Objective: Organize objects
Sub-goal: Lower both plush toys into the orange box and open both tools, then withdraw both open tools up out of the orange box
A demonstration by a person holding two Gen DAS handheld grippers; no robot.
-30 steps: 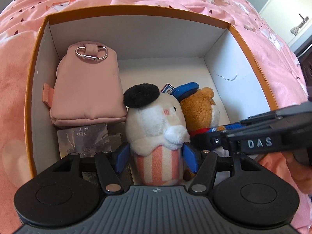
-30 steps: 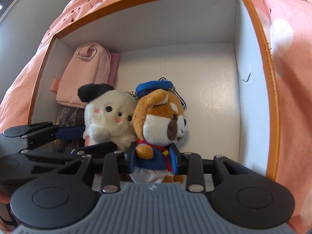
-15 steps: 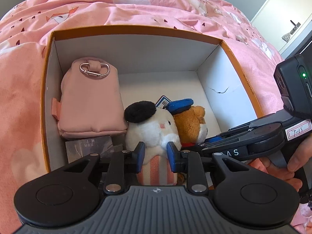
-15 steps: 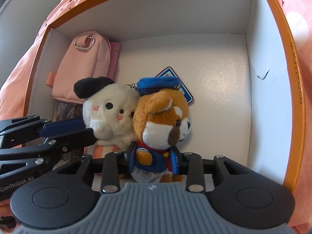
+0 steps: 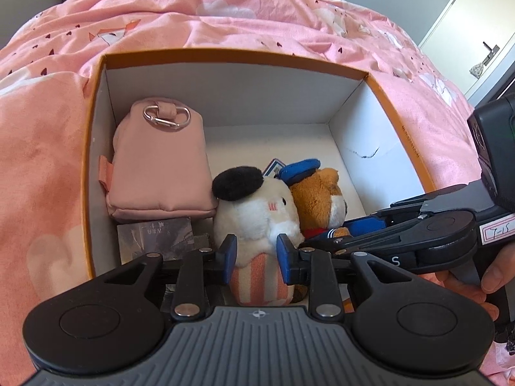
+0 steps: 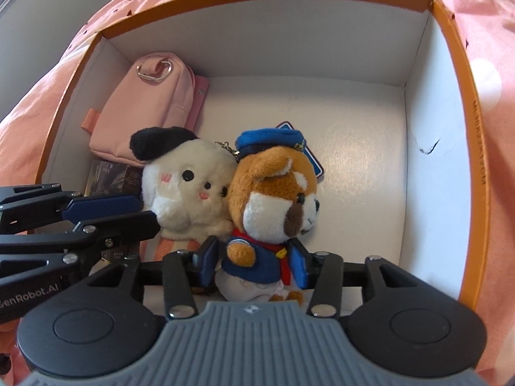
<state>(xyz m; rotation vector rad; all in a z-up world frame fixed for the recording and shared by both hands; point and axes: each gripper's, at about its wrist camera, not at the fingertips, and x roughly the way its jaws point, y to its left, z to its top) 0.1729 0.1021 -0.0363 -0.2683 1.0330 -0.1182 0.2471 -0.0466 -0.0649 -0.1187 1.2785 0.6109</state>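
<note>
A white plush (image 5: 254, 222) with a black beret and striped body stands inside the orange-rimmed box (image 5: 225, 59), beside a brown dog plush (image 6: 273, 212) in a blue cap and sailor top. My left gripper (image 5: 256, 255) is shut on the white plush's striped body. My right gripper (image 6: 254, 257) brackets the dog plush, pads at its sides. The white plush (image 6: 183, 189) and left gripper also show in the right wrist view (image 6: 106, 215). The dog plush (image 5: 322, 199) and right gripper show in the left wrist view (image 5: 363, 228).
A pink pouch (image 5: 159, 164) with a metal carabiner lies at the box's left wall, over a dark booklet (image 5: 154, 236). A blue tag (image 6: 310, 154) lies behind the dog. The box's right half (image 6: 363, 167) has bare white floor. Pink bedding (image 5: 225, 16) surrounds the box.
My left gripper closed from wide open onto the white plush. Both views have drawn back, so the box looks smaller. My right gripper's pads have spread a little around the dog plush.
</note>
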